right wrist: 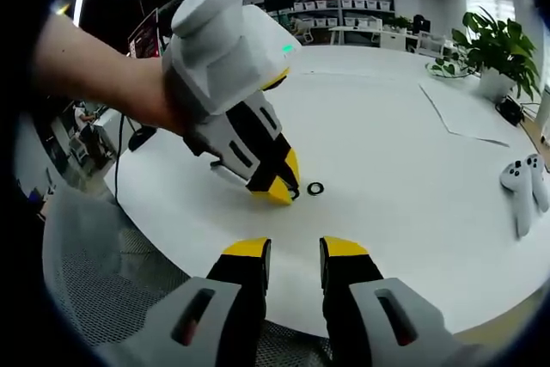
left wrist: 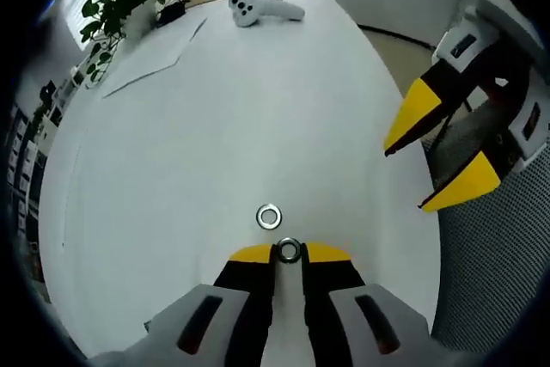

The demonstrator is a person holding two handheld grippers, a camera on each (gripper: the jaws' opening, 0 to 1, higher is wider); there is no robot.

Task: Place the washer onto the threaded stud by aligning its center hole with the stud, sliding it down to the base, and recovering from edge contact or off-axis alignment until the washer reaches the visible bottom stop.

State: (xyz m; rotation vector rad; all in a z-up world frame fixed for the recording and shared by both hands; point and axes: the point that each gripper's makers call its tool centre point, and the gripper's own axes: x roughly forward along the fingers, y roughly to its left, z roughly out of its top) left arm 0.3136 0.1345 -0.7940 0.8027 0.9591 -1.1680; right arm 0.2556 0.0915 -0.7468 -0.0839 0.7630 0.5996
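Your left gripper (left wrist: 288, 253) pinches a small silver ring, possibly the stud's top, between its yellow tips. The shiny washer (left wrist: 269, 217) lies flat just beyond them on the white table (left wrist: 215, 126). Your right gripper (right wrist: 295, 248) hovers empty, jaws narrowly parted, near the table's edge.

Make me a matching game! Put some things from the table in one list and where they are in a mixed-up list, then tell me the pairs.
Things:
1. nut
2. washer
3. white controller
4. potted plant

Places:
A. lying flat on the white table, just past the left gripper
B. at the table's far corner
C. pinched between the left gripper's yellow tips
D. lying on the far part of the table, beside the plant

Pairs: 1-C, 2-A, 3-D, 4-B
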